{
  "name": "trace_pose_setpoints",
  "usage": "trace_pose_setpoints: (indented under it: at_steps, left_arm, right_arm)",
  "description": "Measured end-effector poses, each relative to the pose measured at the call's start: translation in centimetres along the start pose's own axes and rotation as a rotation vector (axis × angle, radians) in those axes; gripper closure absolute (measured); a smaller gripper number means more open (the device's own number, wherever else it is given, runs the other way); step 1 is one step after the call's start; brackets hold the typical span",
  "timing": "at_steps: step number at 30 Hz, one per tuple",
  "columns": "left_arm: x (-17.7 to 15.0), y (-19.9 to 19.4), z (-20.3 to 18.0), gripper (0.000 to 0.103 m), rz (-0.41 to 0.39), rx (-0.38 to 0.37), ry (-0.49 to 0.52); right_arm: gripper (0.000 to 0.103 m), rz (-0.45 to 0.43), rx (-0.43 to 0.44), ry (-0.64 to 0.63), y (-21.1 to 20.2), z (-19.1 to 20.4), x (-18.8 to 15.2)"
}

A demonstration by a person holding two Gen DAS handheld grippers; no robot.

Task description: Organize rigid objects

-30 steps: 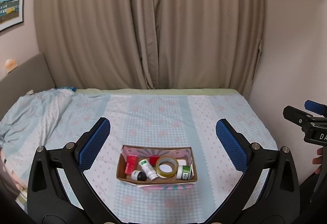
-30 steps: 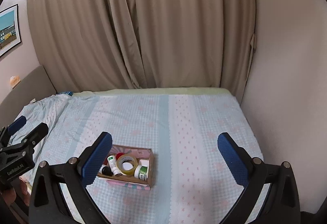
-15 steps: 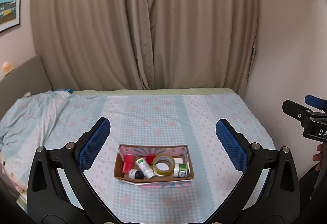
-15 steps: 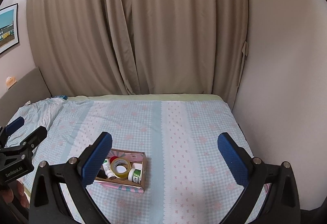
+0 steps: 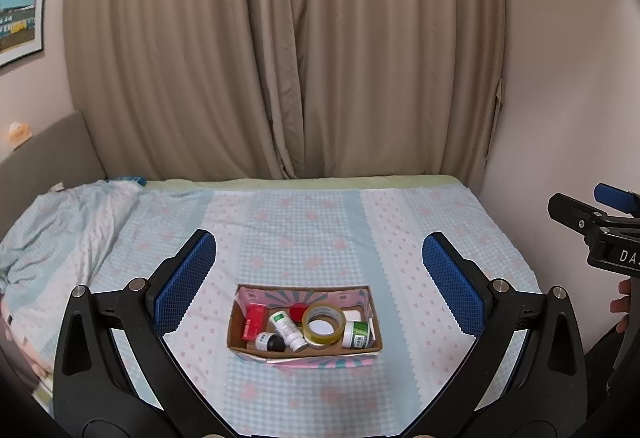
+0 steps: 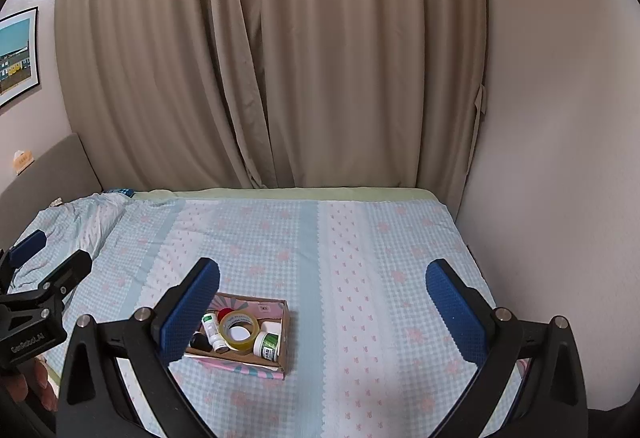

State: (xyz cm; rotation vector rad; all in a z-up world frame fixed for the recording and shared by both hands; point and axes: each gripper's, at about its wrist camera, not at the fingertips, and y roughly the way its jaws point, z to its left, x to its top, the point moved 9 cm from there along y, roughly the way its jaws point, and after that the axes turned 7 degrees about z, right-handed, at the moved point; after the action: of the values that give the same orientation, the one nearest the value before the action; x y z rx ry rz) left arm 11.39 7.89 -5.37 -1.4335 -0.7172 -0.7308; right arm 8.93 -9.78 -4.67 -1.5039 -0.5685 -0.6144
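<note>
A shallow cardboard box (image 5: 240, 318) sits on the checked bedsheet near the front edge, also in the right wrist view (image 6: 285, 334). Inside lie a tape roll (image 5: 323, 326) (image 6: 238, 331), a green-labelled white jar (image 5: 356, 334) (image 6: 266, 345), a white bottle (image 5: 288, 330), a small black-capped bottle (image 5: 271, 342), a red box (image 5: 254, 322) and a red cap (image 5: 297, 313). My left gripper (image 5: 319, 278) is open and empty, held back above the box. My right gripper (image 6: 322, 310) is open and empty, with the box under its left finger.
The bed (image 5: 320, 230) fills the middle. A rumpled blanket (image 5: 60, 222) lies at the left by a grey headboard (image 5: 48, 154). Beige curtains (image 5: 280, 58) hang behind. A wall (image 6: 560, 158) stands close on the right.
Both grippers have pulled back and risen slightly, so the box looks smaller and lower in both views. Both stay open and empty.
</note>
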Motion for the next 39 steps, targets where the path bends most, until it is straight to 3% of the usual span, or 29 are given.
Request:
trace_pose_setpoints:
  at_steps: [34,39]
  left_arm:
    - [0.35,0.40,-0.60,0.000,-0.021,-0.001,-0.010]
    - [0.58,0.28,-0.49,0.000,-0.038,0.036,-0.018]
  right_arm:
    - [0.000,-0.003,-0.001,-0.010,0.60,0.16,0.41]
    - [0.000,-0.002,0.002,-0.008,0.63,0.10,0.42]
